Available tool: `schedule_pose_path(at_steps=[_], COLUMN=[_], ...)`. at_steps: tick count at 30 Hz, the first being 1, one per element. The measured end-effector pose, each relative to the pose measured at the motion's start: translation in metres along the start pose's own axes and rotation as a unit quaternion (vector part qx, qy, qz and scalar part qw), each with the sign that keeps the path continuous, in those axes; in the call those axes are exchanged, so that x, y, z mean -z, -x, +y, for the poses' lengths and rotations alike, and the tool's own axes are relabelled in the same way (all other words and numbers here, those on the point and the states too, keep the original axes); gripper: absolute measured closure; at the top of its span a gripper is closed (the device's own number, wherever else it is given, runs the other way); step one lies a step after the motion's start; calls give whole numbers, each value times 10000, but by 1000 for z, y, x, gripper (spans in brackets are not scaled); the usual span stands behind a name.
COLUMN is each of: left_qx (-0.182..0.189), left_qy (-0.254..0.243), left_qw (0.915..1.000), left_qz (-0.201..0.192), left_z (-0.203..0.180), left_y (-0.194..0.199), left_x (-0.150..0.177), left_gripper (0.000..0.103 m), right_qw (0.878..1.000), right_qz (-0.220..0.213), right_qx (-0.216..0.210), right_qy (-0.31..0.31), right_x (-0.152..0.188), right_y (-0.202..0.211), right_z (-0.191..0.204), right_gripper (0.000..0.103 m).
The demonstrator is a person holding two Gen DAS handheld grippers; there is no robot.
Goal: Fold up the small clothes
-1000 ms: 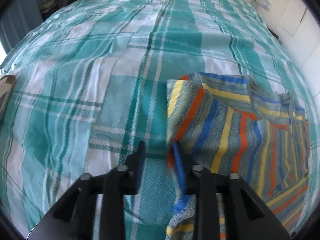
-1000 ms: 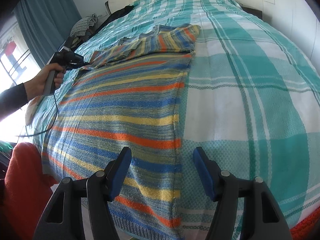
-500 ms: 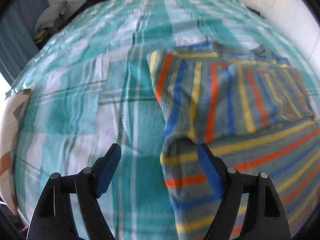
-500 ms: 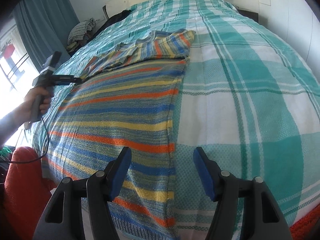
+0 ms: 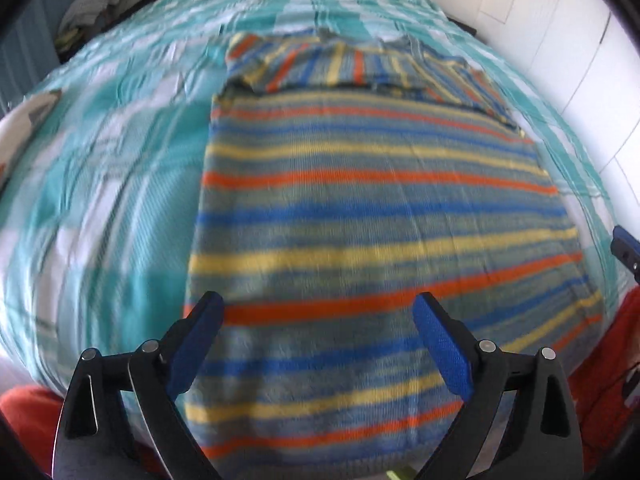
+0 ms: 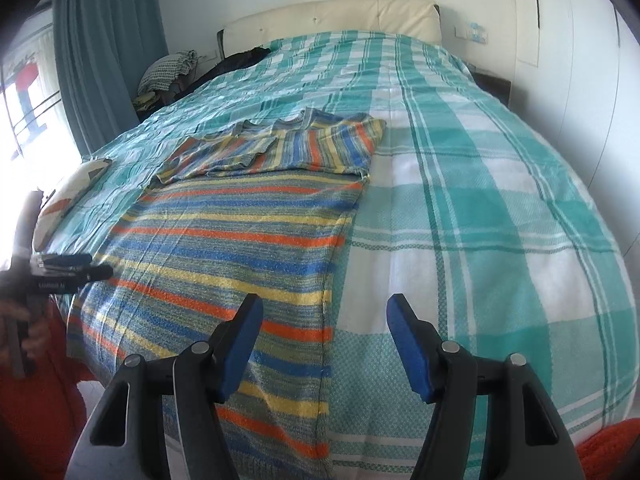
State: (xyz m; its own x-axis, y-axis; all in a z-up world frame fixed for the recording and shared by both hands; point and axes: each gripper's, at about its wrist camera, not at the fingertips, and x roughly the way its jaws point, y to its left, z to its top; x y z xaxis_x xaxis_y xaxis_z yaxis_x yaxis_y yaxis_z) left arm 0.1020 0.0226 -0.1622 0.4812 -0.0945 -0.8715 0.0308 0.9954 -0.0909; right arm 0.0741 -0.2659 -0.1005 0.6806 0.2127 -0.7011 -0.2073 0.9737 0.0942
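Hovering, left gripper: the left gripper (image 5: 318, 320) hangs over the near hem of the striped knitted sweater (image 5: 376, 216), its blue-padded fingers (image 5: 438, 344) spread wide with nothing between them.
Right gripper: the right gripper (image 6: 324, 336) sits low at the foot of the bed, jaws spread and empty, straddling the sweater's right edge where it meets the teal-and-white plaid bedspread (image 6: 480, 200).
Left hand: seen only from the right wrist camera, the person's left hand (image 6: 18, 320) grips the black handle at the bed's left side, holding the tool level.
Sweater: it lies flat on the bedspread, hem toward the foot of the bed, with both sleeves folded in across the chest near the collar.
Only in the right view: a cream padded headboard (image 6: 332, 20), teal curtains (image 6: 108, 40) and a patterned cushion (image 6: 68, 200) by the bed's left edge.
Only in the left view: the whole width of the sweater, though blurred, and the right gripper's blue tip at the far right edge.
Change: a second ago the left gripper was pinching the folded sleeve up by the shoulder; it has since let go and drawn back to the hem. The right gripper has barely shifted.
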Motion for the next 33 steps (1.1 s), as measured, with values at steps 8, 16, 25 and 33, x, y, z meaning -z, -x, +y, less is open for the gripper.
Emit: schedule_pose_path(at_steps=[8,16,25,33], left_qx=[-243,-687,-698,-710], left_qy=[-35,-424,-455,-466], left_qw=[9994,9967,9965,9963], left_qz=[-227,23,115,142], left_z=[-6,-21,-20,-21], left_y=[13,-15,-19,-21], left_x=[-7,16,15,15], left_gripper=[7,2,1,1], right_qw=[9996,9995,9979,9967], right_qz=[38,117,559,778], right_qx=[182,-138,-251,-206], right_qy=[-191,-254,212,34], right_x=[-7,-4,13,17], right_y=[-2,-9,-32,-41], right_z=[-13,-11,16,8], right_gripper=[39,39,39,39])
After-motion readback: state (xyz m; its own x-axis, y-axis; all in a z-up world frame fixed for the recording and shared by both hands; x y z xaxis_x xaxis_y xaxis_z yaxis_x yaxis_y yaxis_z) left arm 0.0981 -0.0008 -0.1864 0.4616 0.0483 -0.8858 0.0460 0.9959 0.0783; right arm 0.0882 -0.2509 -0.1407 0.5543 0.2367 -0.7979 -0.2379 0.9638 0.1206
